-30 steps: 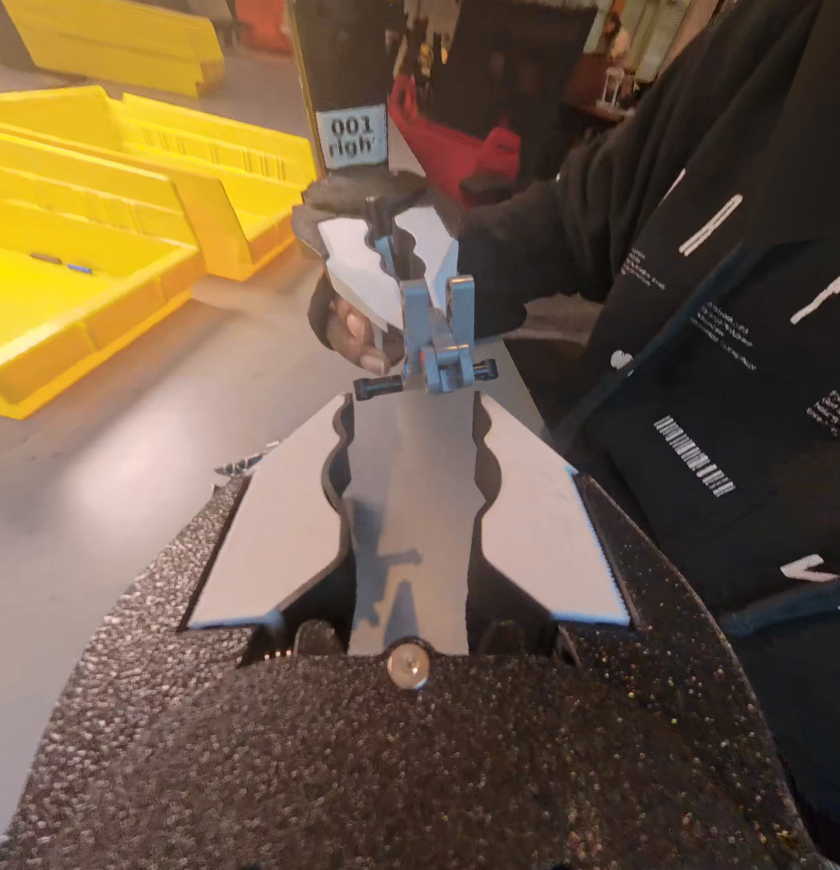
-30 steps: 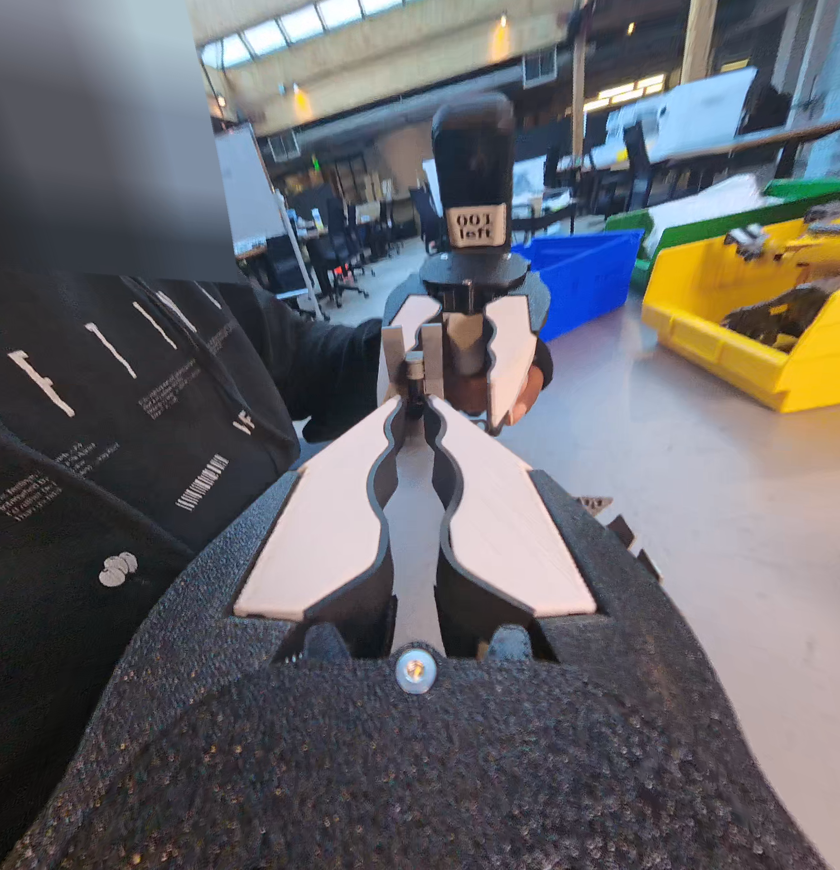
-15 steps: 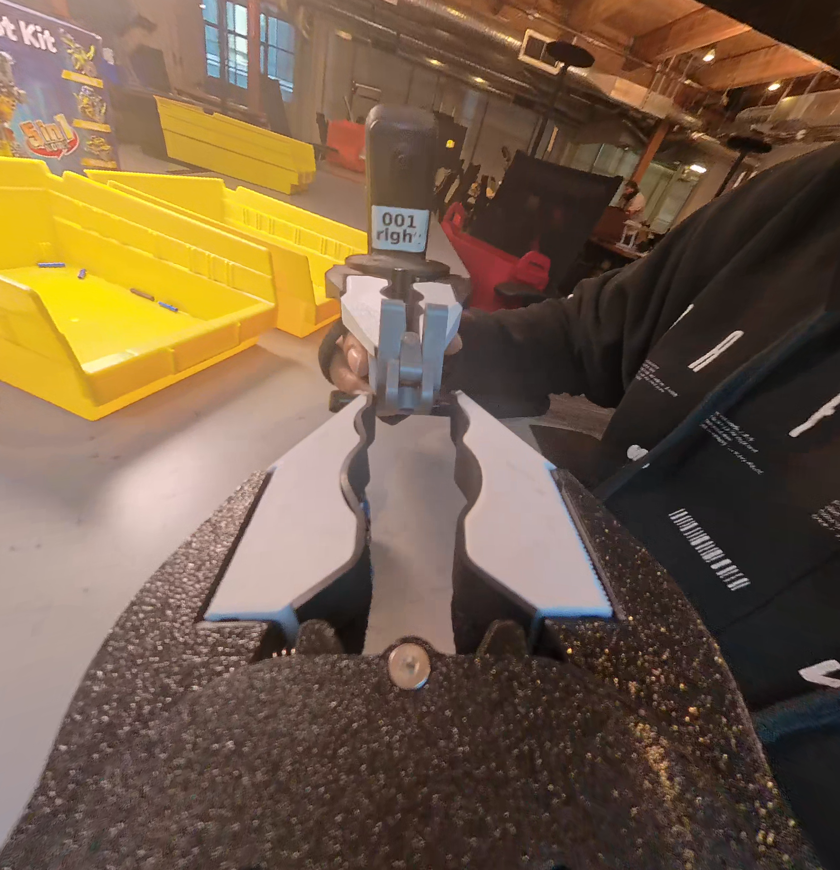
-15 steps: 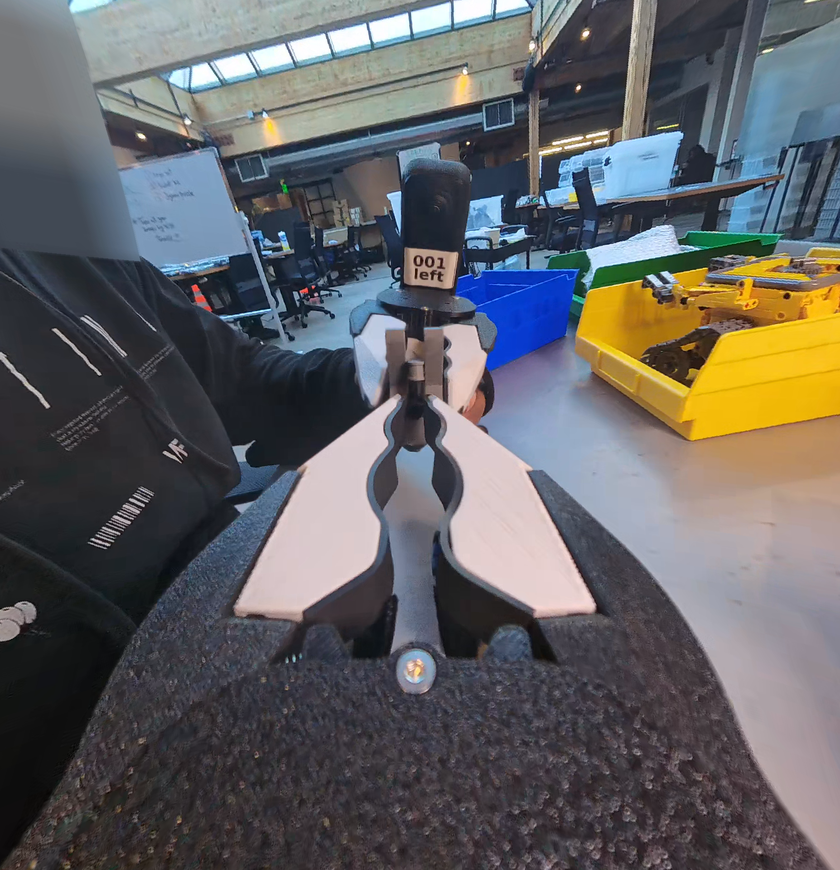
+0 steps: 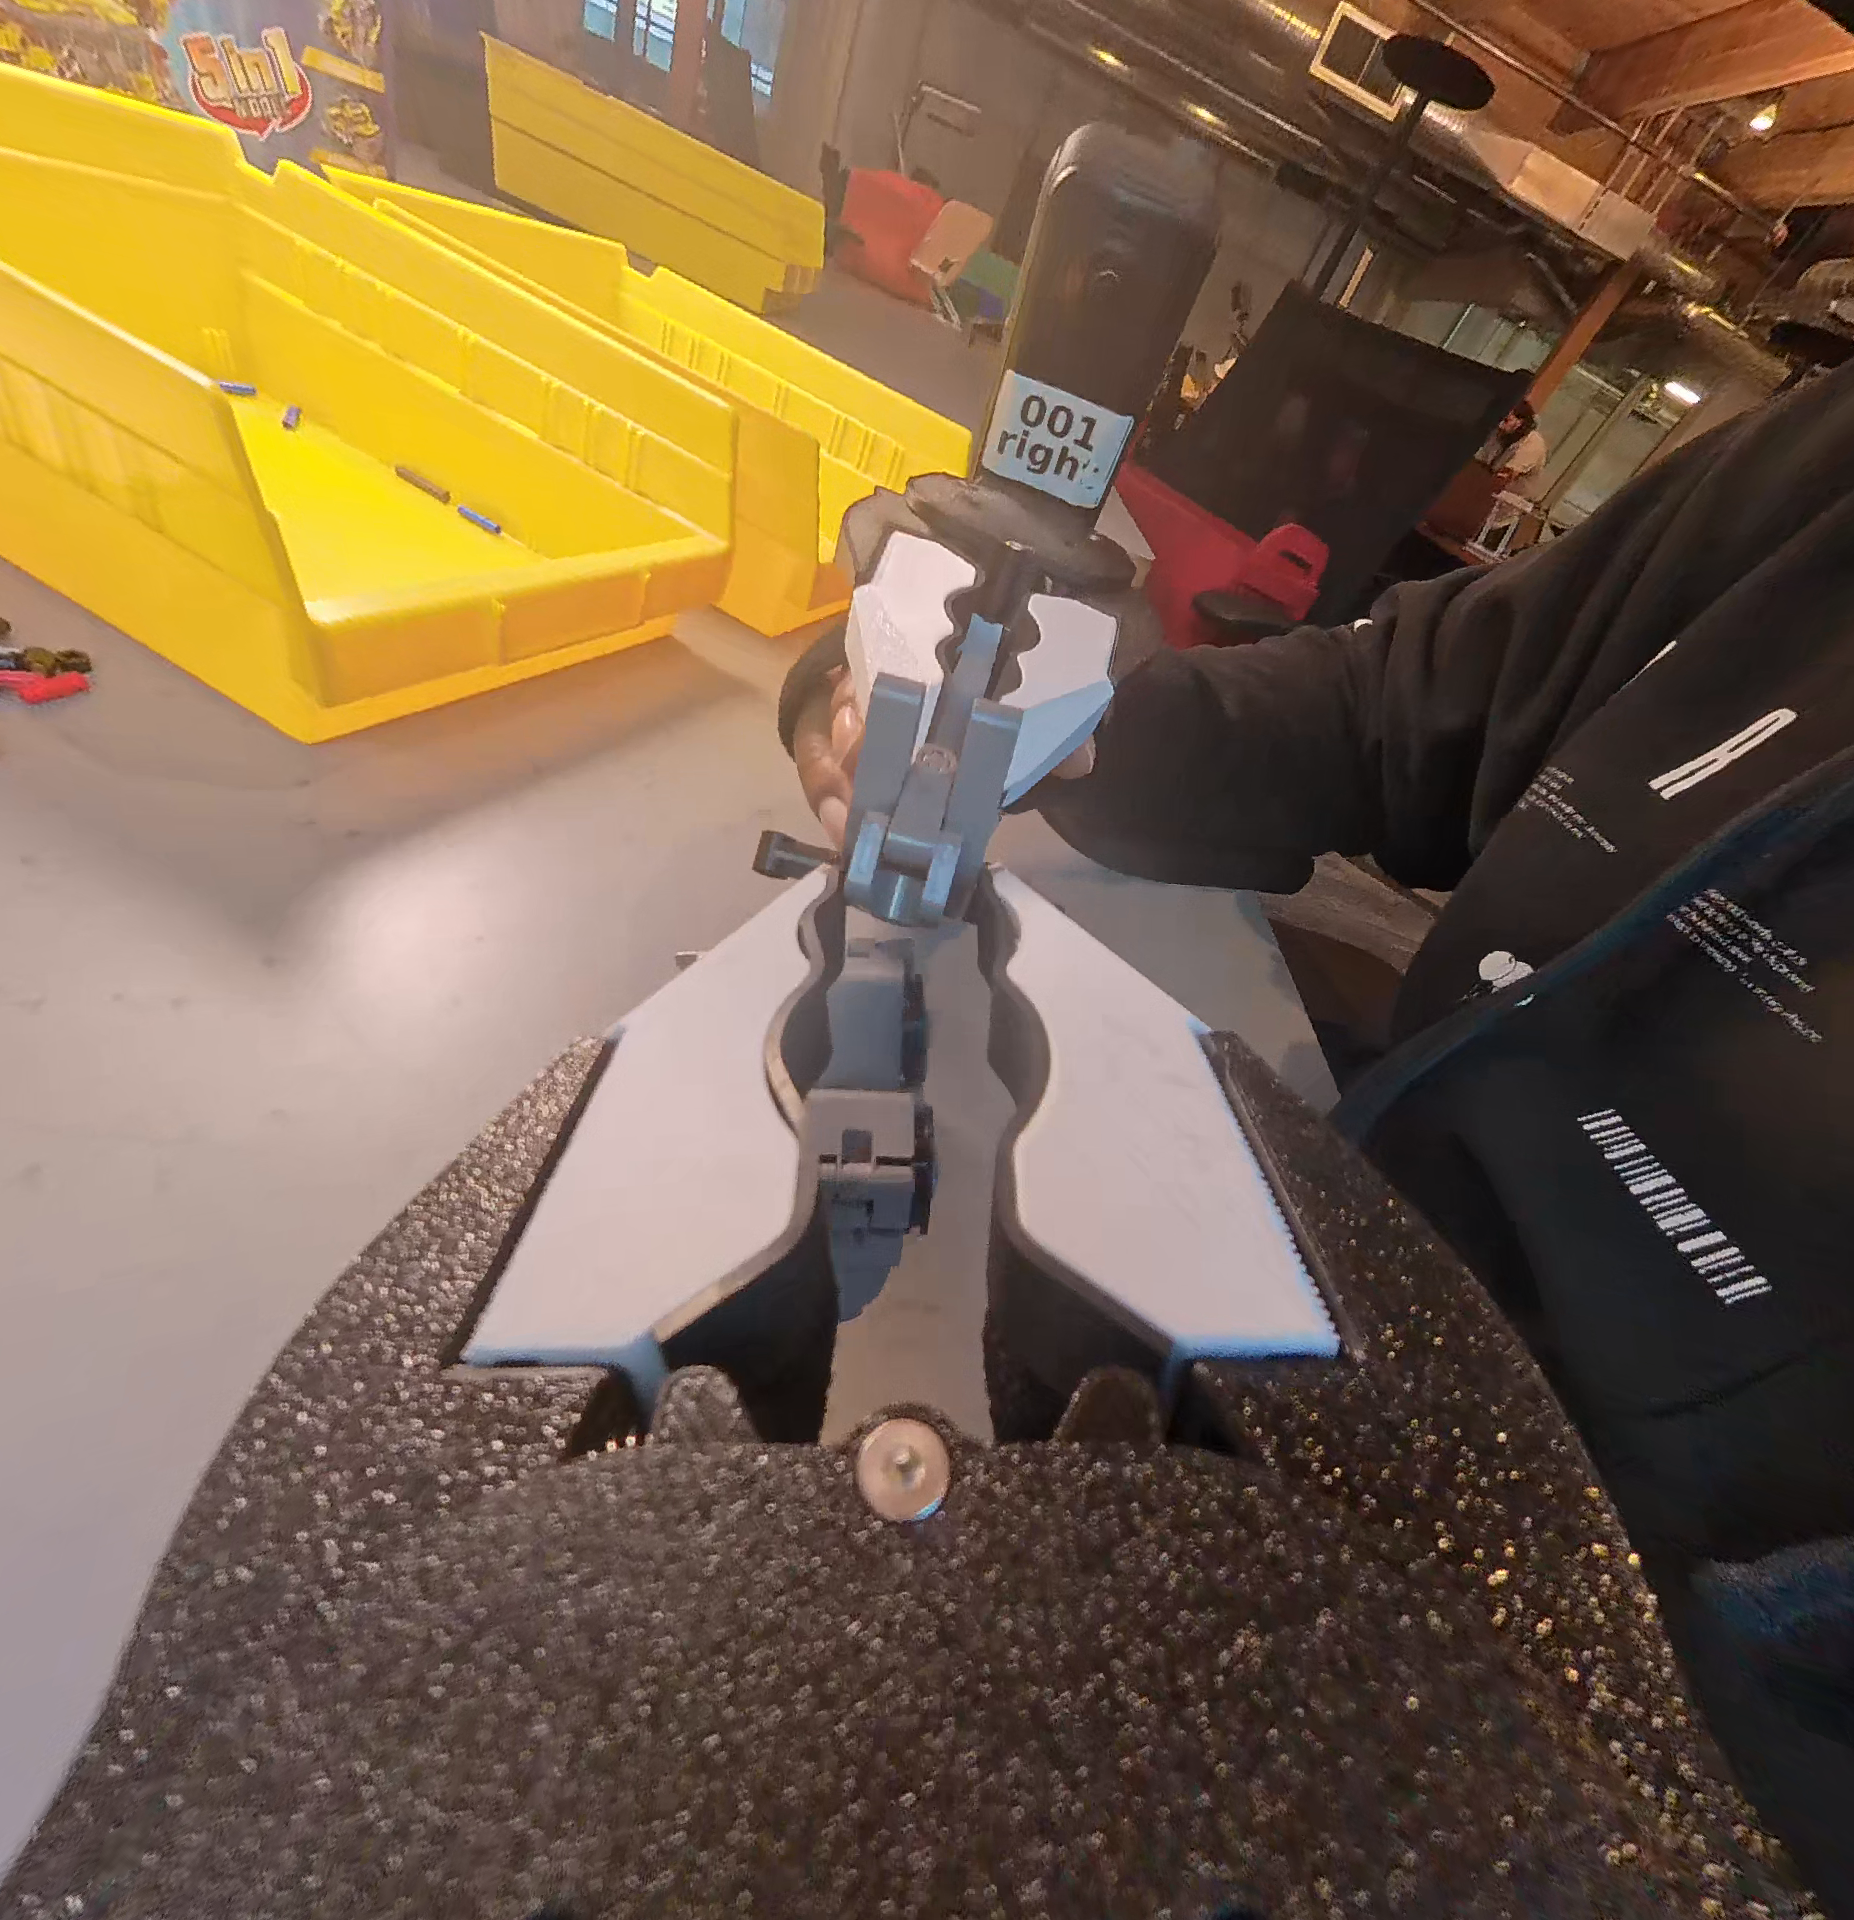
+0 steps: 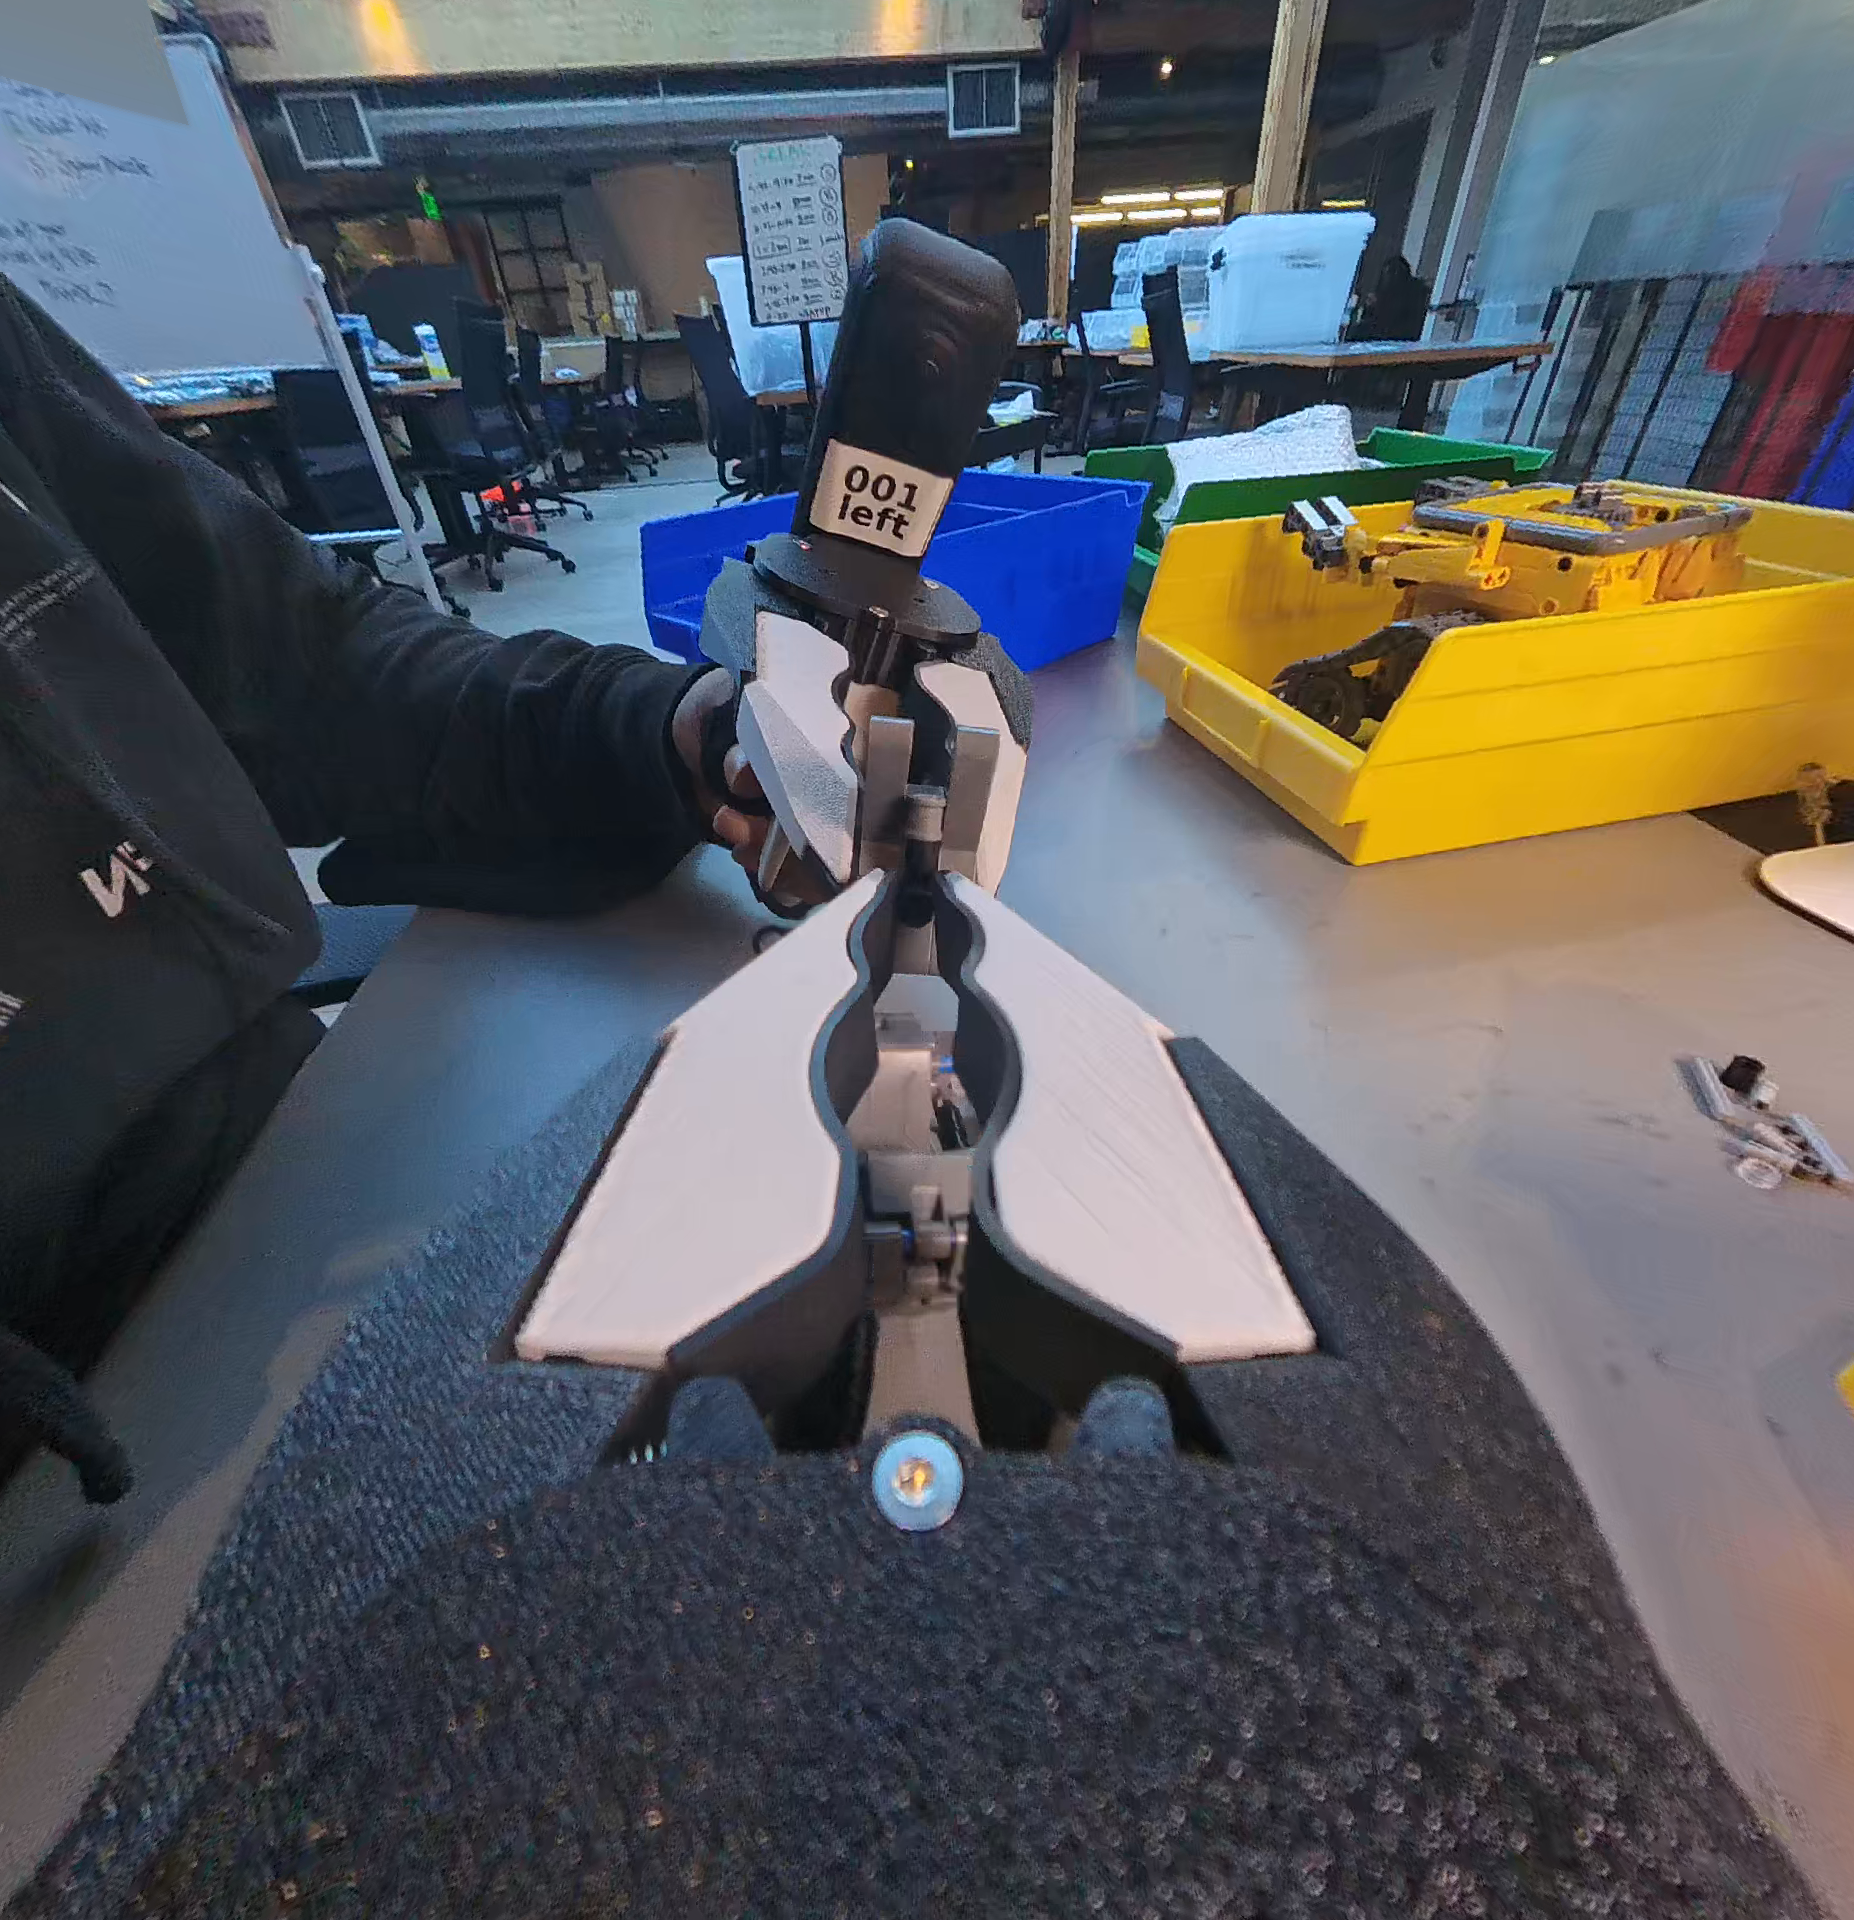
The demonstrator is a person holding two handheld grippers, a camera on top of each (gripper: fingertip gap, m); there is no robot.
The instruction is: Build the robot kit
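Grey workbench (image 5: pixel 279 987) in an open workshop, both grippers held above it, pointing at each other.
Left gripper (image 5: pixel 907 914): fingers a narrow gap apart, tips either side of a grey brick assembly (image 5: pixel 907 831); can't tell if they actually grip it.
Right gripper (image 6: pixel 912 894): fingers closed tight on the same grey assembly (image 6: pixel 918 821), which runs back between them.
Yellow bins (image 5: pixel 414 540) far left with a few small pins inside; red and black loose parts (image 5: pixel 19 675) beside them.
Right side: yellow bin (image 6: pixel 1525 707) holding a tracked yellow model (image 6: pixel 1505 561), blue bin (image 6: pixel 1006 561) behind, small grey parts (image 6: pixel 1770 1132) loose on the bench
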